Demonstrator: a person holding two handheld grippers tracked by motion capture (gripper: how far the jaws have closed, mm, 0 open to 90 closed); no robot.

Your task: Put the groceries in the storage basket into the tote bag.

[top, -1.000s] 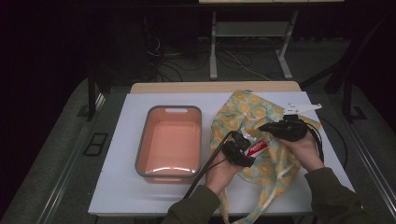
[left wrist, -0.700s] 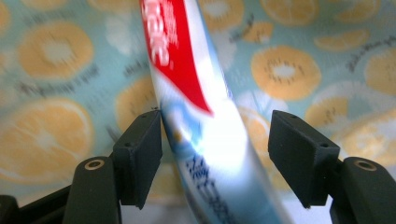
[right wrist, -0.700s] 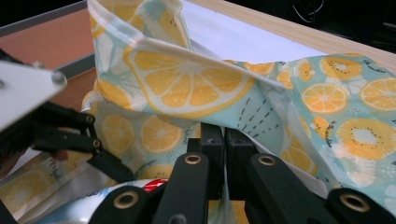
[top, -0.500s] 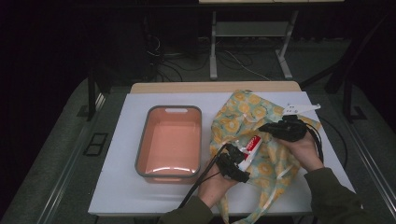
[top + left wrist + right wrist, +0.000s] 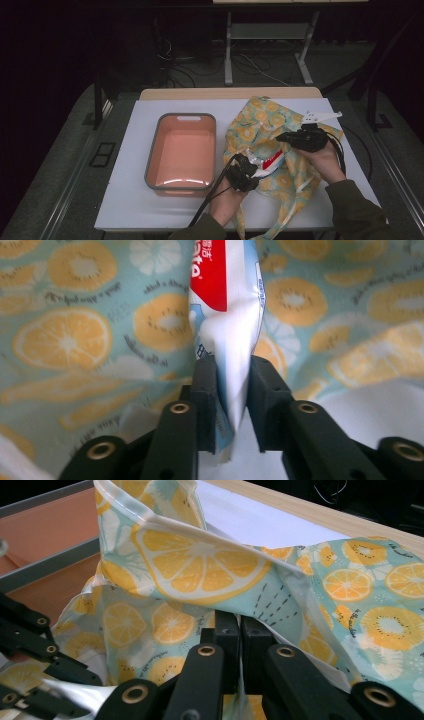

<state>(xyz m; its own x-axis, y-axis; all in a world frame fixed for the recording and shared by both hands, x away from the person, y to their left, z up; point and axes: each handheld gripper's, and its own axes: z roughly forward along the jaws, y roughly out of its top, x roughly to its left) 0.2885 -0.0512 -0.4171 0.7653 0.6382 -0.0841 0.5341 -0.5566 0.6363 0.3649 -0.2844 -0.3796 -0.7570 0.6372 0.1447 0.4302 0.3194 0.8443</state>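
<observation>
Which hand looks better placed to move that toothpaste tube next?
The left. The left gripper has just closed on the toothpaste tube; the right gripper is pinching the bag.

High view dim, surroundings black; gripper views brighter, close parts perhaps slightly soft.

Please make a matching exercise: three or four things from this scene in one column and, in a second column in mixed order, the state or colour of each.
1. toothpaste tube
2. bag
3. tray
4. right gripper

a. orange inside, grey rim
b. clamped on the bag's cloth
c. printed with citrus slices
d. pinched by the left gripper, whose jaws have just been closing

Pairs: 1-d, 2-c, 3-a, 4-b
</observation>
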